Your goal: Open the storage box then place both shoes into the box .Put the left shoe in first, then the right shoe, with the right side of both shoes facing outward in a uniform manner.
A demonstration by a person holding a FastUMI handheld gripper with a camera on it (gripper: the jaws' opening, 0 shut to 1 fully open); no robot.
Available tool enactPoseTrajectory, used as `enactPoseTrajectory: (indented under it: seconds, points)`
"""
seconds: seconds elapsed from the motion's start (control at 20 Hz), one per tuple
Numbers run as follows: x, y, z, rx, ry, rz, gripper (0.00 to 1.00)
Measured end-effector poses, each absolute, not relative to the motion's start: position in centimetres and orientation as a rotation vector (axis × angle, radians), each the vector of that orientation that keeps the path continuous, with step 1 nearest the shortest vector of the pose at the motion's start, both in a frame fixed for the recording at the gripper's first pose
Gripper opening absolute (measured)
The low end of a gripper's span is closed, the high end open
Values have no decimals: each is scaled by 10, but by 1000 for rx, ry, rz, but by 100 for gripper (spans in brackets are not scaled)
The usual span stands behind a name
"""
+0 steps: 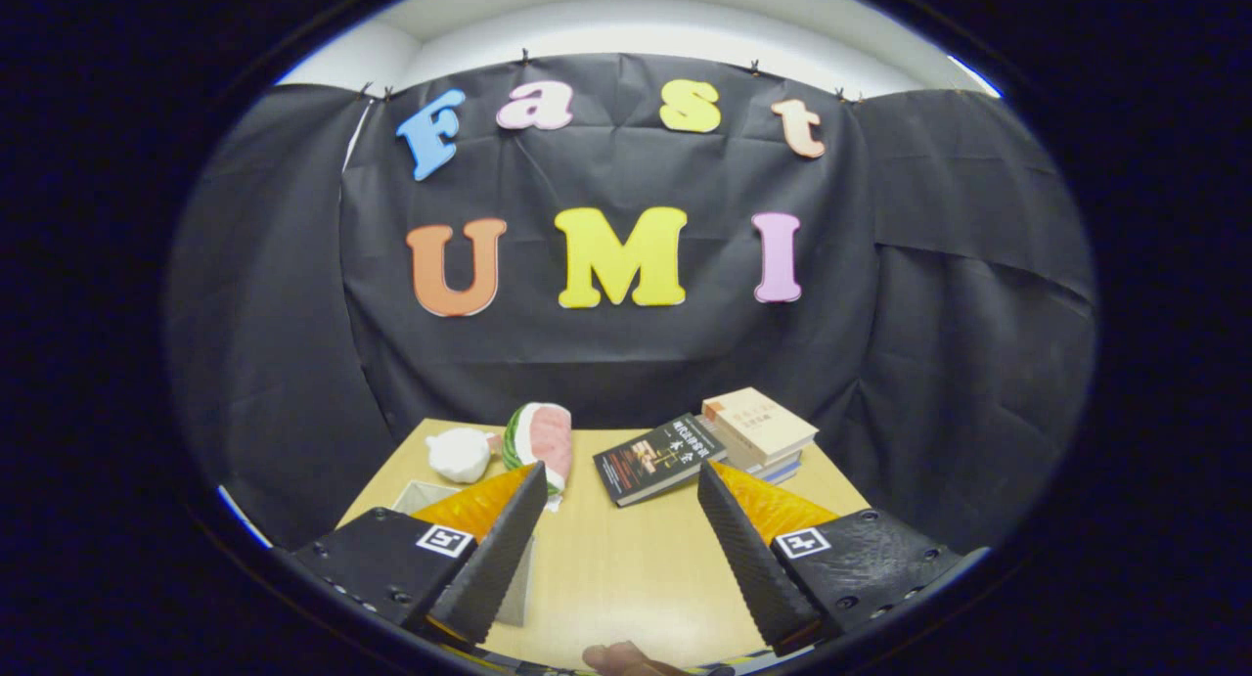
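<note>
Open-fingered gripper (622, 480) above wooden table (626, 568)

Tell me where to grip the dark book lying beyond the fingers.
Take the dark book by its near long edge, coming in low from the front: it leans up on the book stack, so that edge stands free. The gripper is open, holding nothing.

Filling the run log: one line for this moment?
gripper: open, empty, above table | ahead: dark book, book stack | box: unopened
</note>
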State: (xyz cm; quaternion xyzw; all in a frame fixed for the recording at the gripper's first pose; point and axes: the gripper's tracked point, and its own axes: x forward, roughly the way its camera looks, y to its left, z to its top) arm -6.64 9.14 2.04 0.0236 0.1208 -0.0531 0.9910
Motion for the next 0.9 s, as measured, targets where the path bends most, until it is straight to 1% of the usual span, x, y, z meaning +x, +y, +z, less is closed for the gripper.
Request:
enactPoseTrajectory:
  seconds: [0.25,0.4,0.6,0.9]
  points:
    - [-100,72,64,47,77,-80,96]
    - [-116,68,66,91,59,-52,96]
    - [-121,68,74,54,42,-24,96]
    - [-111,63,84,42,35,-44,96]
